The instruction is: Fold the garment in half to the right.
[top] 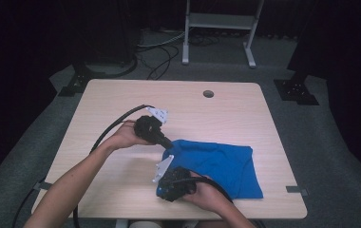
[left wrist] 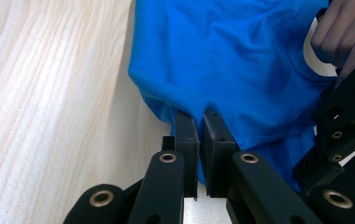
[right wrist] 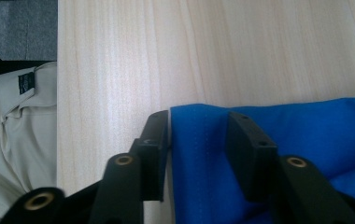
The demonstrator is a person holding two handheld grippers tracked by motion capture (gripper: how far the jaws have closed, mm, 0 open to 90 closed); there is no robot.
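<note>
Already the left gripper (left wrist: 200, 122) was clenched on the shirt's (top: 216, 164) far-left corner; the right gripper (right wrist: 198, 140), jaws apart, straddled its near-left edge on the table (top: 121, 95), shirt stretching rightward.

Recording lab or studio, not a home

A lone pale wooden desk (top: 121, 95) stands on grey carpet (top: 311, 142), walled by black curtains (top: 36, 38); cables (top: 162, 54) snake over the floor at 11 o'clock, a metal stand frame (top: 219, 21) at 12, black stand feet (top: 295, 90) at 2
</note>
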